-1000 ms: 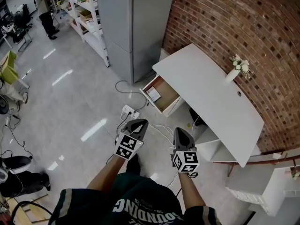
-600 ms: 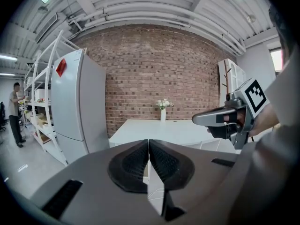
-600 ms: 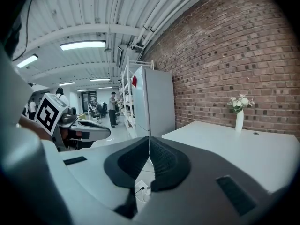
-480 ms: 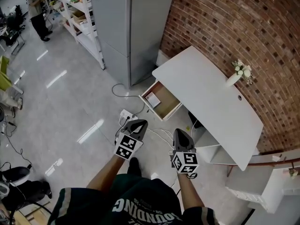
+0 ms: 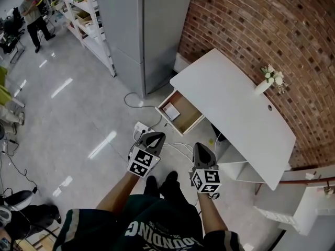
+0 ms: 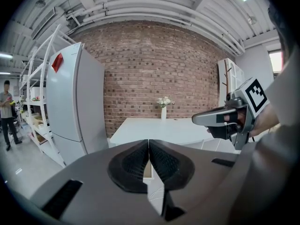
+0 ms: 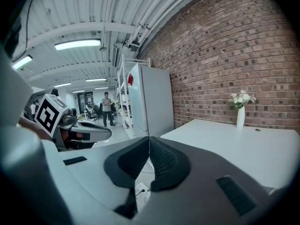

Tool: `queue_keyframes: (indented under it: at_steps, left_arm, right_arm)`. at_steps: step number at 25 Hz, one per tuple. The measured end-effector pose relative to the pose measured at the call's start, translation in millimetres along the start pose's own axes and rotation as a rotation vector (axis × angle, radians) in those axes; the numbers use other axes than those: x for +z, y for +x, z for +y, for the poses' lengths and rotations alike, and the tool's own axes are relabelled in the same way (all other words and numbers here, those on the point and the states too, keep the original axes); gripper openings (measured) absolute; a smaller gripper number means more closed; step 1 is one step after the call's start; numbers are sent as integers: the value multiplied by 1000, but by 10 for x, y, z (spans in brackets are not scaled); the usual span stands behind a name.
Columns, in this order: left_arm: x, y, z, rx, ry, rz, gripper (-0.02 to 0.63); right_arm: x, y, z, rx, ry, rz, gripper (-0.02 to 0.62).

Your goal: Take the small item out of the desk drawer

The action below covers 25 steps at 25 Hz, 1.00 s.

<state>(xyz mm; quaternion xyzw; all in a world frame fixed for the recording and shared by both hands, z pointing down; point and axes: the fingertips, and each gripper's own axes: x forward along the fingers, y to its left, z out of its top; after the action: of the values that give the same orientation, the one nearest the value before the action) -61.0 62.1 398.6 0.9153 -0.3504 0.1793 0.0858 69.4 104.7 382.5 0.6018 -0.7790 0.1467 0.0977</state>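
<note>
The white desk (image 5: pixel 235 101) stands against the brick wall, and its wooden drawer (image 5: pixel 181 112) is pulled open toward me. A small white flat item (image 5: pixel 170 110) lies in the drawer's left part. Both grippers hang in front of my body, well short of the drawer. My left gripper (image 5: pixel 151 138) is shut and empty; in its own view the pads (image 6: pixel 140 161) meet with nothing between them. My right gripper (image 5: pixel 202 149) is also shut and empty, its pads (image 7: pixel 161 161) closed together. The right gripper (image 6: pixel 220 118) shows in the left gripper view, and the left gripper (image 7: pixel 86 134) in the right gripper view.
A vase of white flowers (image 5: pixel 264 82) stands on the desk near the wall. A grey fridge (image 5: pixel 133 30) stands left of the desk, with shelving (image 5: pixel 86 17) beyond. A power strip (image 5: pixel 142 127) and cables lie on the floor before the drawer. A person (image 5: pixel 31 14) stands far off.
I have stepped toward the desk: the drawer and fridge sit slightly nearer, and a second shoe now shows below the grippers. Both grippers keep their pose, shut.
</note>
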Motion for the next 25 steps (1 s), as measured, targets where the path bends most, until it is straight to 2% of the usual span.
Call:
queue_keyframes:
  at_steps: [7, 17, 25]
  left_arm:
    - [10, 262, 136, 5, -5, 23, 17]
    - [134, 925, 460, 10, -9, 57, 17]
    - [281, 1312, 589, 24, -12, 72, 17]
  right_arm:
    - [-23, 274, -153, 18, 14, 20, 25]
    - [216, 997, -483, 67, 1, 30, 25]
    - [343, 1336, -756, 95, -2, 36, 25]
